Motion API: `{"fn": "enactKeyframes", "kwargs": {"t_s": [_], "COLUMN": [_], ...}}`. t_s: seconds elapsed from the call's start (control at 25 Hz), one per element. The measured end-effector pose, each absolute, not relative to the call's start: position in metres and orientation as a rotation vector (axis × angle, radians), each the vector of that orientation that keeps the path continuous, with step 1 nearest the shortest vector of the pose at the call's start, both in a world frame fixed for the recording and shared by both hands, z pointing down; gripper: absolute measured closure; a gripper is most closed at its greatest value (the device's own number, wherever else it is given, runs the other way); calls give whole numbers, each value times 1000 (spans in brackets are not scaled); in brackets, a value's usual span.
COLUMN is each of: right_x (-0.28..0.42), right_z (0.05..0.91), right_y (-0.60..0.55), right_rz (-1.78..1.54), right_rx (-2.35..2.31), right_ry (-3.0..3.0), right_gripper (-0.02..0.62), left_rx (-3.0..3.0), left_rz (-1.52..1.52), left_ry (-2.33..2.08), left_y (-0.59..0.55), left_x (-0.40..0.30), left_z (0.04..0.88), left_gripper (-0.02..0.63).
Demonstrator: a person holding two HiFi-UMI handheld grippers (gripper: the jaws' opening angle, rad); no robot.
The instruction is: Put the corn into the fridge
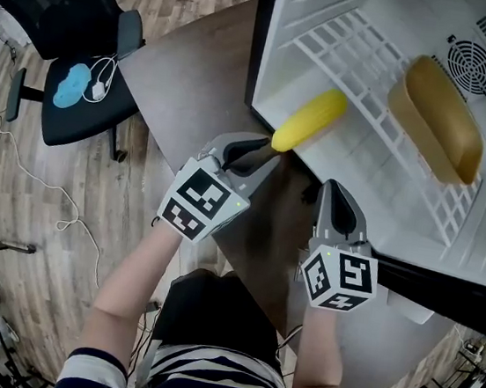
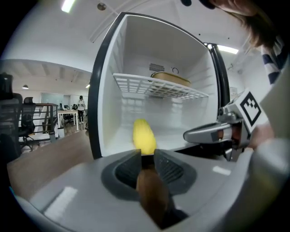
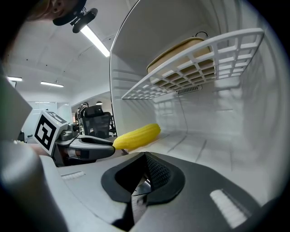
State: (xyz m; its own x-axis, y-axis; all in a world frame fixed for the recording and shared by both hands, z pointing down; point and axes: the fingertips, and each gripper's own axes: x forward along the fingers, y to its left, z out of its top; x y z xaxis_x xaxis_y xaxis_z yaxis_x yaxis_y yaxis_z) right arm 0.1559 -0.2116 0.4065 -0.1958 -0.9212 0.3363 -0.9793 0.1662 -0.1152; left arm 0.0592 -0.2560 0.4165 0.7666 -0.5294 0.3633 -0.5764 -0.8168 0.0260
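Corn (image 1: 310, 119) in left tool (image 1: 262, 147) at fridge (image 1: 292, 26) mouth

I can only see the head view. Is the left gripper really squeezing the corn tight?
Observer: Yes. The left gripper view shows the left gripper with its jaws shut on the brown stalk end of the corn.
Operator: Is the other one holding anything?
Observer: No. The right gripper view shows the right gripper shut, with nothing between its jaws.
Operator: Is the corn on top of the shelf?
Observer: No. Seen from the side, it is under the wire shelf, low over the fridge floor.
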Motion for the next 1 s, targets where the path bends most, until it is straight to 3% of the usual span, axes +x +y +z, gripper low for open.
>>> {"fn": "enactKeyframes", "kwargs": {"t_s": [1.0], "right_x": [167], "right_z": [415], "right_y": [-213], "right_rz": [472], "right_rx": [1876], "right_ry": [-2226], "right_gripper": [604], "left_rx": [2786], "left_rz": [574], "left_ry": [-941], "left_y": [-298], "left_x": [96], "left_z": [415], "left_gripper": [606]}}
